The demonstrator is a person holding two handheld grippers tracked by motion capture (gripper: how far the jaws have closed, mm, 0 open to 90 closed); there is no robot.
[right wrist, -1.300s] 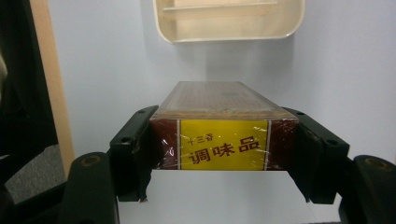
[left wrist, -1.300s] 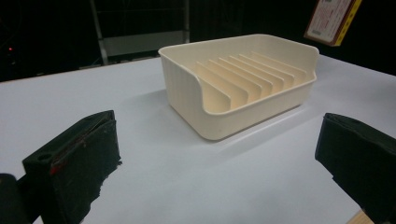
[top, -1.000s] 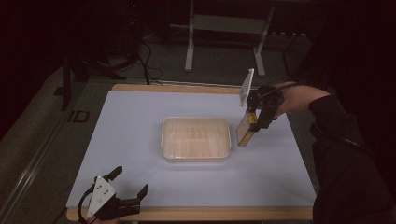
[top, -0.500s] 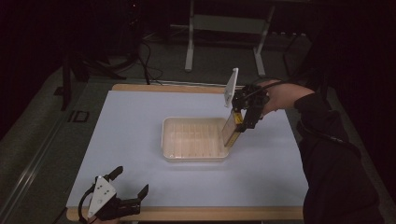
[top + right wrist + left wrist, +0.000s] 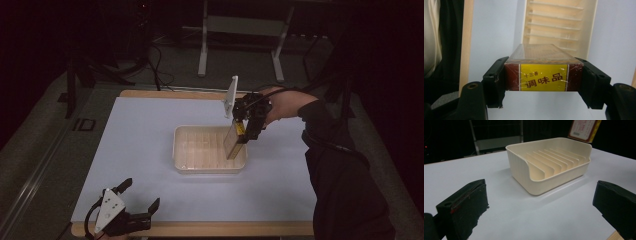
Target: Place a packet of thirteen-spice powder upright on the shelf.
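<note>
The right gripper [image 5: 239, 136] has carried the box [image 5: 233, 141] in from the far right side of the table [image 5: 145, 130] over the last moment, and it now hangs over the right end of the rack [image 5: 210, 148], where a second ago it was beside the rack's far right corner. Its jaws are clamped on the box's two narrow sides, as the right gripper view shows, with the yellow label end facing the camera and the long body pointing down toward the ribbed slots below. My read is that the carry is nearly over and what comes next is a lowering into one of the end slots. The box looks upright with a slight tilt, its lower end just above or at the rim; I cannot tell whether it touches. Room is tight there: the rack's right wall and thin dividers [image 5: 554, 163] stand close on either side, so the box has to go down in line with the slots. Around the rack the table is bare, with plenty of space on every side. The left gripper [image 5: 131, 205] sits at the near left edge, jaws wide apart on nothing, well clear of the work.
</note>
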